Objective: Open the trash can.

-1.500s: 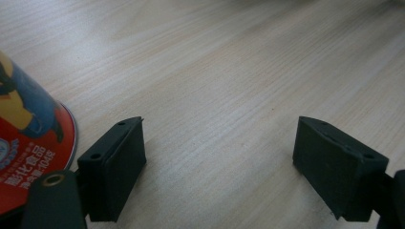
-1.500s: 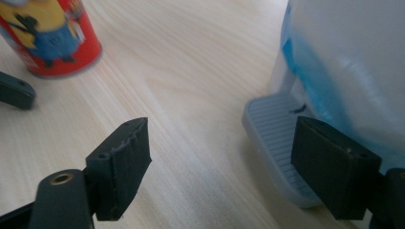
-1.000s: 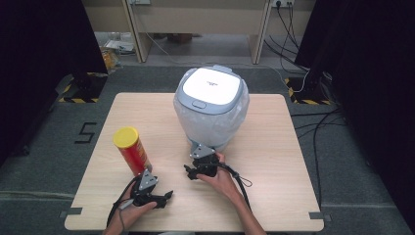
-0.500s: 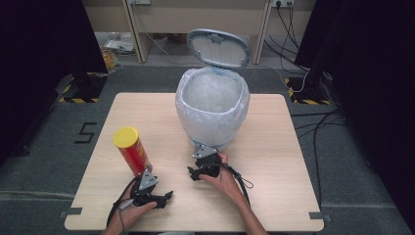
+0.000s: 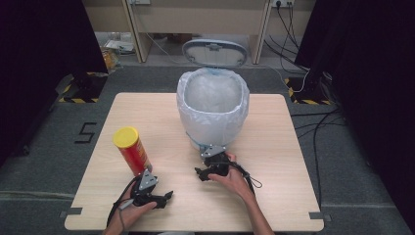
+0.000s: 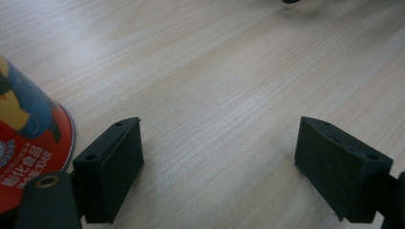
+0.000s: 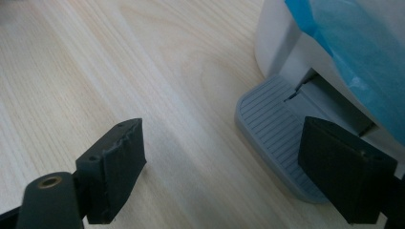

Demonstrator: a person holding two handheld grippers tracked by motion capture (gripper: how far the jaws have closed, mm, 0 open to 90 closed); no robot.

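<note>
presently the right gripper [image 7: 222,167], jaws wide, presses the grey ribbed pedal [image 7: 274,126] of the white lined bin [image 5: 213,110], apparently propping its lid [image 5: 214,53] open; beside the bin, the left gripper [image 6: 236,167] waits, jaws wide, near the red yellow-capped can [image 5: 131,149].

The table [image 5: 161,117] is lit bright and even from above, and the wood looks pale. Both sides of the room are very dark, almost black. Shadows are small and soft; a faint one lies under the bin [image 5: 213,110]. The white bag [image 5: 214,93] shines a little. The high view looks a bit fuzzy. In the gripper views the wood grain is sharp in the middle, the near black jaws look soft, and the can [image 6: 28,143] at the edge is blurry.
</note>
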